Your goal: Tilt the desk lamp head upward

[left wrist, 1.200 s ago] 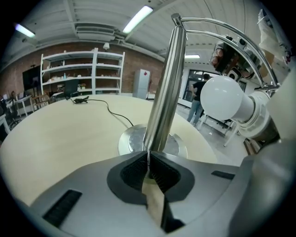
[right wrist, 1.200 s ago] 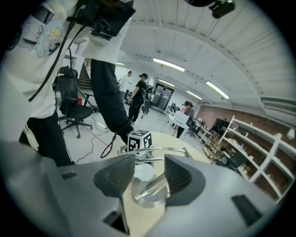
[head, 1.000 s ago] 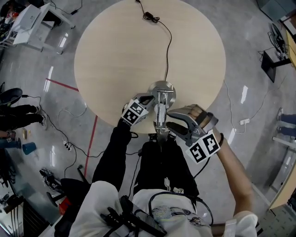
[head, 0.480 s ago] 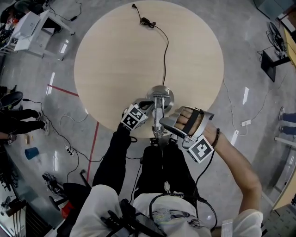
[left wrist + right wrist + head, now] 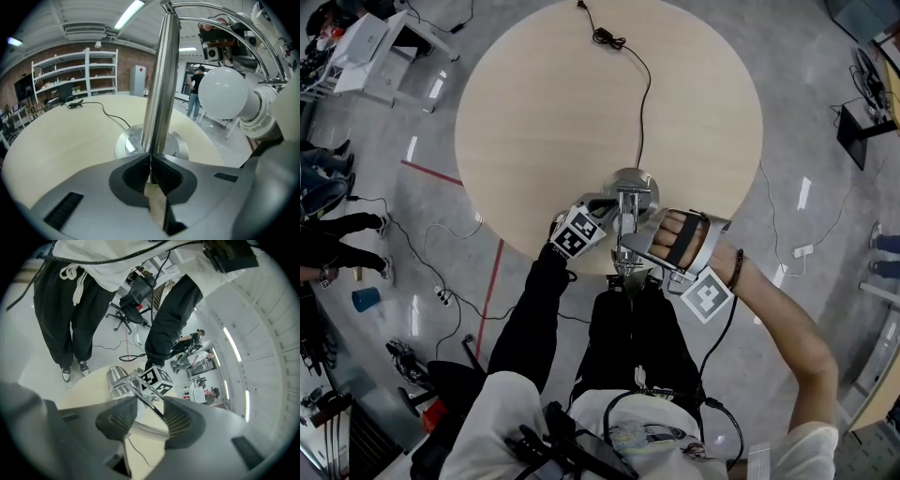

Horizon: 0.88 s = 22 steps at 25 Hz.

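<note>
1. While the left gripper [image 5: 600, 204] braces the desk lamp [image 5: 626, 220] at the near edge of the round table [image 5: 581, 103], the head view shows the right gripper [image 5: 634, 248] just beside the lamp's near end. The lamp's base [image 5: 630, 185] sits flat on the table.
2. Seen in the left gripper view, the jaws are pressed together on the upright chrome pole [image 5: 161, 79], low down, just above the base. The white bulb [image 5: 223, 93] of the lamp head hangs to the right and points sideways toward the pole.
3. Seen in the right gripper view, the jaws stand apart around a thin chrome rod [image 5: 149, 399] of the lamp's frame, which they have not pinched. The bracing looks done. Gripping the head and tilting it upward appear to remain.
</note>
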Each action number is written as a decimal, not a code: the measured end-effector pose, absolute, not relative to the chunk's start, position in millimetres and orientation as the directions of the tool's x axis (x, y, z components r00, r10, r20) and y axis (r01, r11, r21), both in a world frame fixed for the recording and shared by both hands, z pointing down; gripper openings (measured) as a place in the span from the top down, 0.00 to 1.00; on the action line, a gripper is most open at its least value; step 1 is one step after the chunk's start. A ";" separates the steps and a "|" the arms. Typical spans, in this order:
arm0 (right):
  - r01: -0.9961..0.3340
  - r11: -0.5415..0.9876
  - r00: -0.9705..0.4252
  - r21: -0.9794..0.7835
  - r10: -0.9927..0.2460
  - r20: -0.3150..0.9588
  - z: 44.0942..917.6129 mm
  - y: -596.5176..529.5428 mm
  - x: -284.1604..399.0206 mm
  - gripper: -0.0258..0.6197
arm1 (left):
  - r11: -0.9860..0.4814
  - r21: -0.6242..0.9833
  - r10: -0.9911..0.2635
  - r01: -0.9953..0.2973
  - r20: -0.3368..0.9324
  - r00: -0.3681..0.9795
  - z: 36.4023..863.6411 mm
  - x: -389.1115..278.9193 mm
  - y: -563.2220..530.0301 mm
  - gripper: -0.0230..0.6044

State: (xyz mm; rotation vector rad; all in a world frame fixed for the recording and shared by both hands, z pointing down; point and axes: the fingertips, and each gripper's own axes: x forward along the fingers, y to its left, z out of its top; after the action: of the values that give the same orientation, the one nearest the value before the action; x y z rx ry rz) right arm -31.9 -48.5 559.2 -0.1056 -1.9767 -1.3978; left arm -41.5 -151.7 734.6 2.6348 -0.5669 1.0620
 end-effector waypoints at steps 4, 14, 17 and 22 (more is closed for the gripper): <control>0.414 0.457 -0.761 0.787 -0.302 0.575 560.7 -49.1 -31.7 0.69 | -0.892 0.072 -0.272 -0.446 0.703 0.657 732.4 -40.4 -154.1 0.96; 0.343 0.590 -0.796 0.731 -0.231 0.560 550.4 -48.5 -29.2 0.69 | -0.888 0.067 -0.277 -0.455 0.712 0.645 736.1 -37.6 -154.1 0.96; 0.326 0.634 -0.806 0.701 -0.201 0.557 544.5 -47.9 -30.0 0.69 | -0.888 0.064 -0.279 -0.455 0.711 0.645 733.6 -38.4 -155.0 0.96; 0.304 0.693 -0.820 0.653 -0.158 0.550 534.8 -46.6 -34.1 0.69 | -0.888 0.063 -0.278 -0.455 0.715 0.642 734.6 -43.1 -153.9 0.96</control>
State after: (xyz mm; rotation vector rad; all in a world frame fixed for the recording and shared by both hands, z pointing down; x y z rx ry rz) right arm -34.1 -46.6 534.8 -0.1113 -2.3154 -1.0354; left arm -43.1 -153.9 734.6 2.6251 -0.5966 1.0841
